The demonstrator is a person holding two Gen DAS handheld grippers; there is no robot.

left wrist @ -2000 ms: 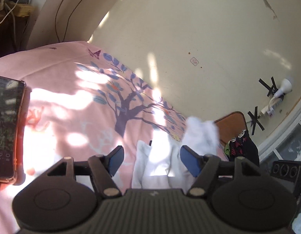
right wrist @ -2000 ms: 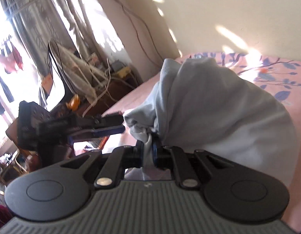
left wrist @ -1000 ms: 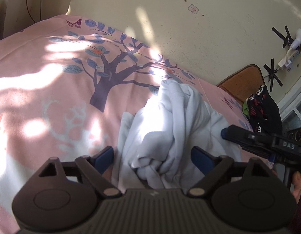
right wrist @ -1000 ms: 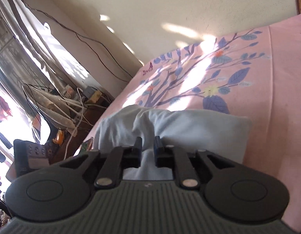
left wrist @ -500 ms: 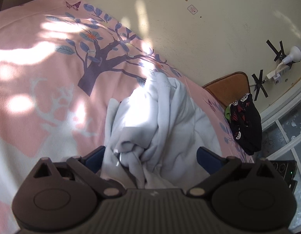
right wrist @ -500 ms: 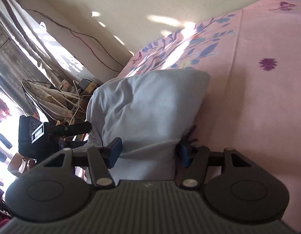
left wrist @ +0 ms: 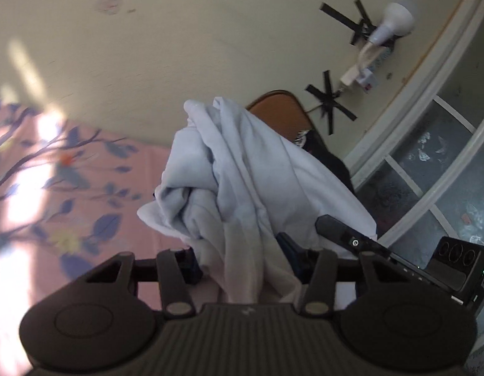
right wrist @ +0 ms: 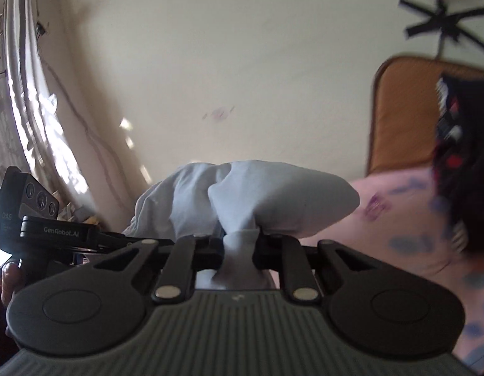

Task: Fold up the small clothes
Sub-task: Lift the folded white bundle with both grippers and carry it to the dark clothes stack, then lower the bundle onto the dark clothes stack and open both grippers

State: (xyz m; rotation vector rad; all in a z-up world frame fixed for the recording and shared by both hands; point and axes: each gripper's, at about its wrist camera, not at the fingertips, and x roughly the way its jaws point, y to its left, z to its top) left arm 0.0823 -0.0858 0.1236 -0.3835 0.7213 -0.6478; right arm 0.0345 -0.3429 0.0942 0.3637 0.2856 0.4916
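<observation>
The crumpled pale-blue cotton garment (left wrist: 242,169) is hanging bunched above the pink tree-printed bedsheet (left wrist: 85,206) — the left gripper (left wrist: 242,264) and right gripper (right wrist: 240,246) are both pinching its folds between closed fingers.

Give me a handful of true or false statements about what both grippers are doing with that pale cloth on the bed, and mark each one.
1. The right gripper is pinching a bunch of the pale blue garment between its fingers. True.
2. The garment lies flat and neatly folded. False: it is bunched and crumpled, hanging in folds.
3. The bed cover is pink with a tree and leaf print. True.
4. The left gripper has nothing between its fingers. False: the garment drapes down between them.
5. A dark garment hangs by the brown headboard. True.
</observation>
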